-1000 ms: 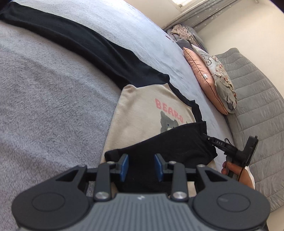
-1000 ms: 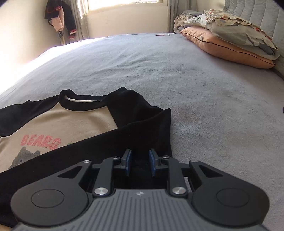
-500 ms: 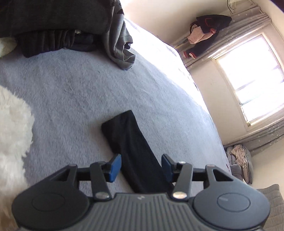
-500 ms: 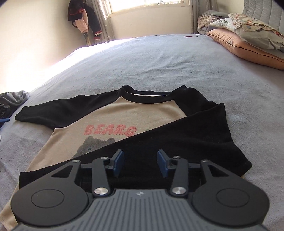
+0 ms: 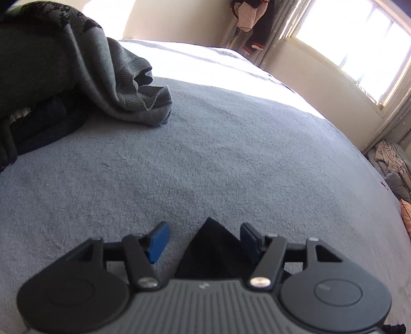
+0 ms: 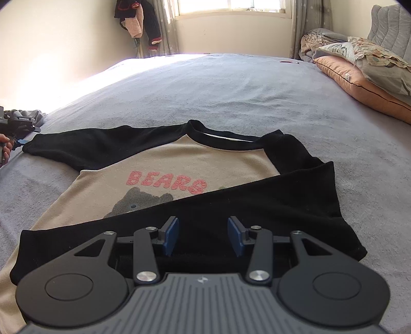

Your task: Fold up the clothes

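A grey fleece-covered bed (image 6: 231, 87) carries the beige, black-sleeved "BEARS" sweatshirt (image 6: 159, 179), one sleeve folded across its chest. The right claw (image 6: 203, 235) hangs released over that folded sleeve. At the other sleeve's cuff (image 5: 214, 246), the left claw (image 5: 203, 240) straddles it, released.

Domestic bedroom: grey-covered bed (image 6: 231, 84), pillows (image 6: 364, 77) far right, curtained window (image 6: 231, 5), clothes hanging (image 6: 138, 23) in far corner.
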Demonstrator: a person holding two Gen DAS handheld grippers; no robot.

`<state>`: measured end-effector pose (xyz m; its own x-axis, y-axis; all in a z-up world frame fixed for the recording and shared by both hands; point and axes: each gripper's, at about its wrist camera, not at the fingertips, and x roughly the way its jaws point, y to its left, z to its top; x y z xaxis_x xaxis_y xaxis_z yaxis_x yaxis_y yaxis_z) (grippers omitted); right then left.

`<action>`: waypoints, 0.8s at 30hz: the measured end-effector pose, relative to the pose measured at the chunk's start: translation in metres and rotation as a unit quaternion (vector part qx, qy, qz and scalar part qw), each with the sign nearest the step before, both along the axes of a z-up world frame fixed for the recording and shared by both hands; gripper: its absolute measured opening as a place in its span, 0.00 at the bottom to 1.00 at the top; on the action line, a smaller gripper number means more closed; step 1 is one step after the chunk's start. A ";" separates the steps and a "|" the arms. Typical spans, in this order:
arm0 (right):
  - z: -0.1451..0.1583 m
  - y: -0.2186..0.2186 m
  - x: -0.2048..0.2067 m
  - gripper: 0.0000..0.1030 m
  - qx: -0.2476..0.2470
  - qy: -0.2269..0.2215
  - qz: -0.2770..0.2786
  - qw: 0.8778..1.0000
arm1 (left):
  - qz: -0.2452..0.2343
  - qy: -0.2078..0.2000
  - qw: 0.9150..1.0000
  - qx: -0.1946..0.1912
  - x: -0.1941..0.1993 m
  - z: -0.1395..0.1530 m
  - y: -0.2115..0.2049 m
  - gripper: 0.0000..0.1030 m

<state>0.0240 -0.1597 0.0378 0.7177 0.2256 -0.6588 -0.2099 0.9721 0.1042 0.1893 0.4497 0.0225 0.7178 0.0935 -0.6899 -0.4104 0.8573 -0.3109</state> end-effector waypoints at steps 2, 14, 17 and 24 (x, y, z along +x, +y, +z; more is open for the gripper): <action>0.000 0.000 0.000 0.44 0.002 -0.001 0.000 1.000 | -0.015 0.005 1.000 0.016 0.001 0.001 -0.007 0.09; 0.015 -0.009 -0.005 0.44 0.028 -0.021 -0.013 0.999 | -0.073 -0.131 0.987 -0.051 -0.078 0.097 -0.075 0.06; 0.018 -0.012 -0.005 0.44 0.051 -0.019 -0.016 0.998 | -0.133 -0.170 0.974 -0.069 -0.112 0.129 -0.134 0.06; 0.019 -0.034 -0.005 0.44 0.167 0.012 -0.043 0.985 | -0.297 -0.206 0.926 -0.108 -0.176 0.150 -0.303 0.06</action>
<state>0.0191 -0.1937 0.0566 0.7283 0.3719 -0.5756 -0.1227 0.8971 0.4244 0.0136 0.1472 0.1723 0.8048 -0.5103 -0.3032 0.3045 0.7934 -0.5270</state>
